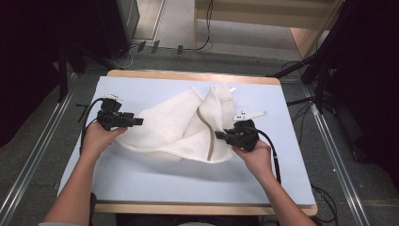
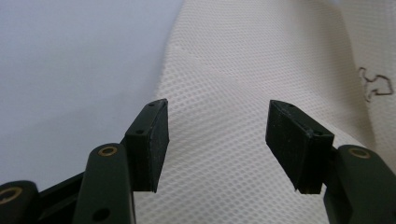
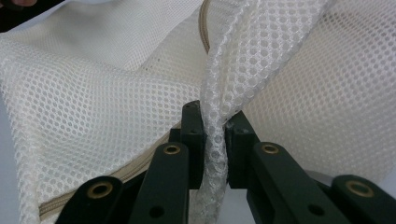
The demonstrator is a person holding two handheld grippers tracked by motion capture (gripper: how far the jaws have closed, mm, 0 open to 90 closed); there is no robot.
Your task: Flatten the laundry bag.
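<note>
A white mesh laundry bag with a beige zipper lies crumpled across the middle of the pale blue table top. My left gripper sits at the bag's left edge, its jaws wide apart; in the left gripper view mesh lies beyond and below the pads with nothing pinched. My right gripper is at the bag's right side, shut on a bunched fold of mesh that rises between its pads and lifts that part of the bag.
The wooden table rim runs along the far edge. Cables and dark stand legs lie on the grey floor to the right. Metal rails run along the floor on both sides. A pale wooden shelf stands beyond.
</note>
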